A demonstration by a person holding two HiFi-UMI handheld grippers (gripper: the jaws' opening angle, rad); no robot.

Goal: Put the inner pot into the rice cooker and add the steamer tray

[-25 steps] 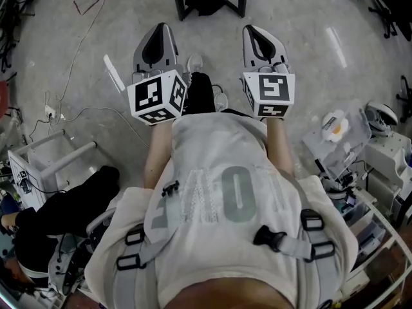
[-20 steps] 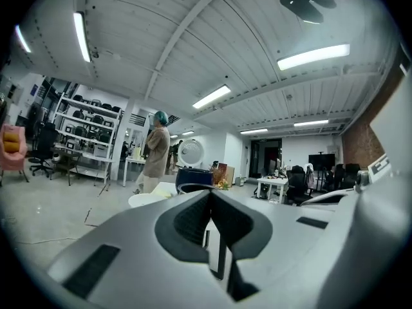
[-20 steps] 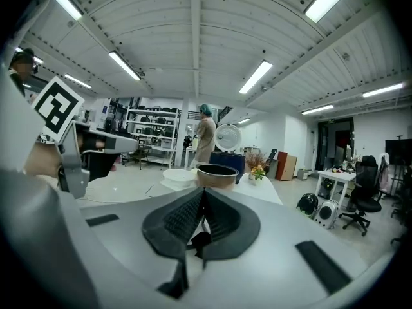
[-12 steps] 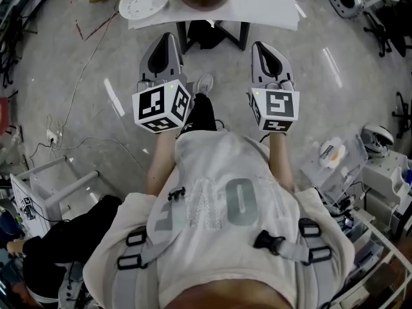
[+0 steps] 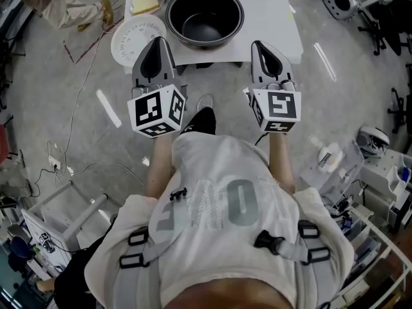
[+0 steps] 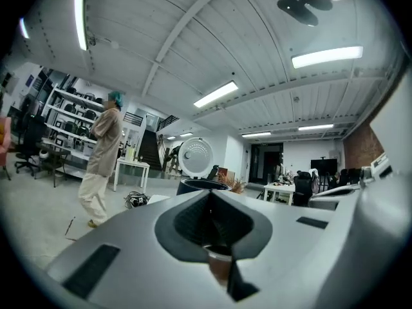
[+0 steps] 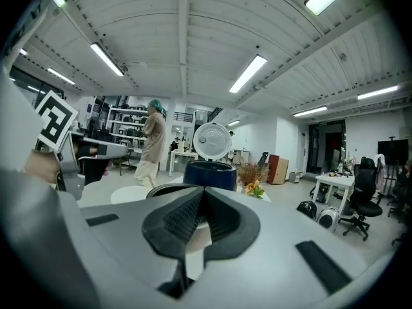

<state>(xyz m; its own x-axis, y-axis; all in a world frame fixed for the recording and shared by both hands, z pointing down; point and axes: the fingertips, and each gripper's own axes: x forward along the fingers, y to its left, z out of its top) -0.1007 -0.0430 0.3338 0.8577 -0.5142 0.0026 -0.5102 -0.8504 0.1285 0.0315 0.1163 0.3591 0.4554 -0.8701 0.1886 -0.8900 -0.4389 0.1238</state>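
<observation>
The inner pot (image 5: 205,19) stands on the desk (image 5: 273,28), straight ahead and between the two tools, about equally near to each. It is round, so it has no long axis. The white steamer tray (image 5: 137,37) lies just ahead of the left hand-held gripper (image 5: 156,44). This one and the right hand-held gripper (image 5: 262,47) are both clenched, empty, and touch nothing.
</observation>
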